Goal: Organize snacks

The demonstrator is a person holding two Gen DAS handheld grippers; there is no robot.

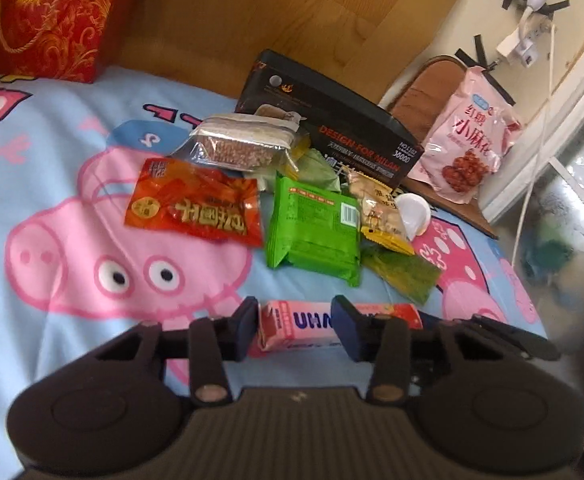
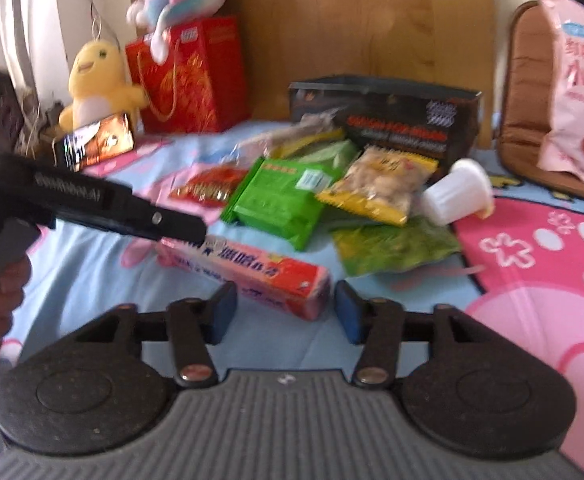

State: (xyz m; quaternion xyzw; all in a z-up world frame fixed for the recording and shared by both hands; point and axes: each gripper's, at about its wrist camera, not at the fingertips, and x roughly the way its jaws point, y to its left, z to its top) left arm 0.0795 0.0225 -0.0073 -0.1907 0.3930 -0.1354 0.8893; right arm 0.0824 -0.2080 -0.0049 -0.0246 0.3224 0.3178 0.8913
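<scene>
The left gripper (image 1: pixel 294 328) straddles one end of the pink biscuit box (image 1: pixel 332 322), which lies on the bed (image 1: pixel 43 184) at its near edge; the jaws are half closed around that end, though whether the pads press it I cannot tell. The box's long axis runs crosswise to both grippers. The right gripper (image 2: pixel 285 312), jaws partly spread and gripping nothing, sits just short of the box's other end. Farther back the green packet (image 1: pixel 316 228), red packet (image 1: pixel 195 204) and yellow bag (image 2: pixel 376 184) lie heaped before the black carton (image 1: pixel 332 120)
</scene>
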